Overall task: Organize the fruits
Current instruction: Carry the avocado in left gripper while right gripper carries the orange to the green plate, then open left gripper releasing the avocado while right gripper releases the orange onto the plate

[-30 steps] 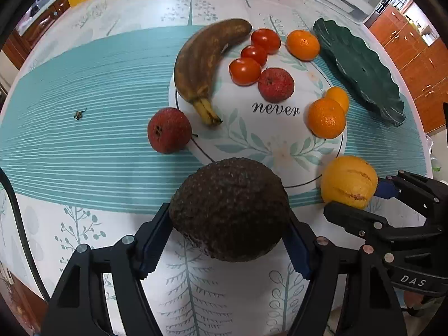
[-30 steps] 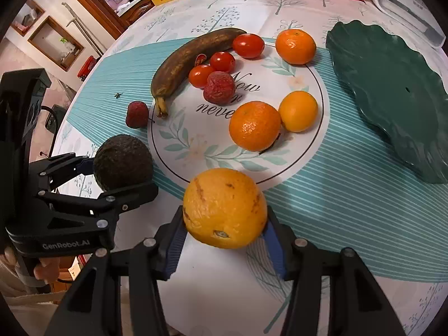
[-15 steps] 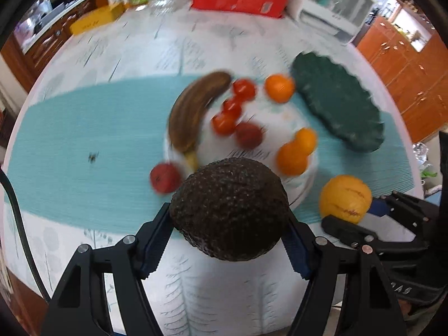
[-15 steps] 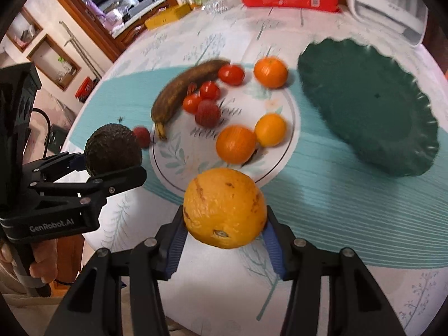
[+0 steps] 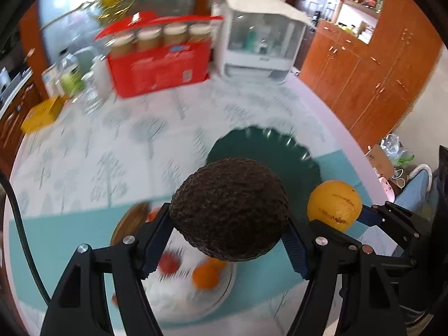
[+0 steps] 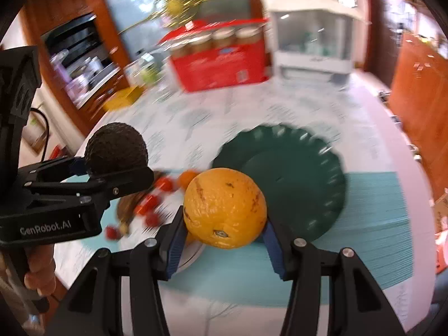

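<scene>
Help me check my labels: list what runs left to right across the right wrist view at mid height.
Left gripper → avocado → orange → green plate → teal mat.

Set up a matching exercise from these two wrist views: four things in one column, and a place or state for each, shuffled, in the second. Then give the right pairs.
Things:
1. avocado
2. large orange
3. green plate
4. red box

Places or states:
A. empty, lying on the table
B. clamped in the right gripper
C. at the far side of the table, jars standing in it
D. clamped in the left gripper

Pairs: 1-D, 2-B, 3-A, 4-C
</scene>
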The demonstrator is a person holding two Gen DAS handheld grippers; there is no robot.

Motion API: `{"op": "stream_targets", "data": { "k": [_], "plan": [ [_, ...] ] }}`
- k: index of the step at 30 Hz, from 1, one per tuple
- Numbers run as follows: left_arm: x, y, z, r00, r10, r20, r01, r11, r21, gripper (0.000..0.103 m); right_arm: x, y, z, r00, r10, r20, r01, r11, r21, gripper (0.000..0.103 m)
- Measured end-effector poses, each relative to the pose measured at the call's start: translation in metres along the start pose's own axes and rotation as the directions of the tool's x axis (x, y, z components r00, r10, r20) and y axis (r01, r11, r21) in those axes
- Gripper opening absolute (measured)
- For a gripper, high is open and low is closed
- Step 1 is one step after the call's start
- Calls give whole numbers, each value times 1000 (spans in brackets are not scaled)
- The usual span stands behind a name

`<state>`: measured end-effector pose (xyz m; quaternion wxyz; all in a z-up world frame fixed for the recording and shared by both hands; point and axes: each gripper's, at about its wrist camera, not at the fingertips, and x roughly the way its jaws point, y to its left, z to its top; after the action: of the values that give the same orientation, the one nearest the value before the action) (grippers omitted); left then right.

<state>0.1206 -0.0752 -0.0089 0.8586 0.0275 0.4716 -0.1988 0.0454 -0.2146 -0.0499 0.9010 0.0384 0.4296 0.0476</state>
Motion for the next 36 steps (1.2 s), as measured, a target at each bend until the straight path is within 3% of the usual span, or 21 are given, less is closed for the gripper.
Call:
{"op": "stream_targets", "data": {
  "k": [8, 19, 21, 31, 33, 35, 36],
  "plan": [
    [67, -22, 36, 999, -11, -39, 11, 1000, 18, 72, 31, -50, 16, 991, -134, -7, 134, 986, 98, 52],
    [160, -21, 27, 984, 21, -178, -15, 999, 40, 72, 99, -83, 2, 972, -190, -138, 211, 966, 149, 52],
    [171, -23, 23, 983, 1, -182, 6, 999, 39, 72, 107, -86, -1, 969, -192, -159, 216, 965, 151, 52],
    [197, -24, 13, 968, 45, -246, -30, 998, 61, 73, 126, -95, -9, 954, -203, -220, 239, 959, 150, 52],
    [195, -28, 13, 973, 55, -224, -39, 996, 75, 74, 128, -94, -10, 953, -204, -224, 239, 960, 144, 52],
    [191, -32, 14, 977, 68, -201, -50, 994, 97, 81, 129, -93, -11, 951, -210, -229, 244, 960, 136, 53],
    [189, -34, 14, 979, 69, -194, -50, 993, 106, 90, 129, -92, -11, 950, -215, -225, 248, 960, 129, 53]
  ]
}}
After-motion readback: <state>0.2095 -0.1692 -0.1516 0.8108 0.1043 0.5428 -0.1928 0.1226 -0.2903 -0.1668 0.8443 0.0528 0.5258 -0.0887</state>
